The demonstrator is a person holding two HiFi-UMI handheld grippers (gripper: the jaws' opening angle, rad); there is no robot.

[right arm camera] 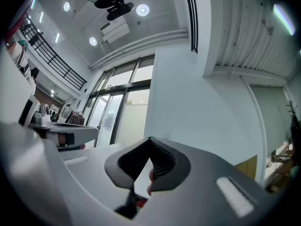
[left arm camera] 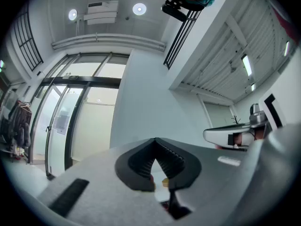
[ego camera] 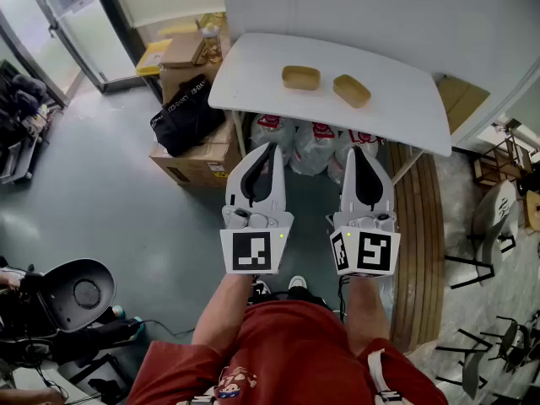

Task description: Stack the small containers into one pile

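Observation:
Two small tan containers lie on the white table [ego camera: 253,74] in the head view: one [ego camera: 301,78] near the middle, the other [ego camera: 352,90] just right of it, tilted. They sit apart, side by side. My left gripper [ego camera: 269,148] and right gripper [ego camera: 357,153] are held side by side in front of the table's near edge, both shut and empty, well short of the containers. In the left gripper view the shut left gripper [left arm camera: 155,143] tilts upward toward a white wall; a sliver of a tan container [left arm camera: 165,181] shows through the jaw gap. The right gripper [right arm camera: 150,142] is likewise shut.
Under the table lie several clear plastic bags [ego camera: 314,146]. Cardboard boxes [ego camera: 198,160] and a black bag [ego camera: 187,115] stand left of the table. A wooden bench [ego camera: 420,243] runs along the right, black chairs [ego camera: 489,234] beyond it. Glass doors [left arm camera: 70,121] are at the left.

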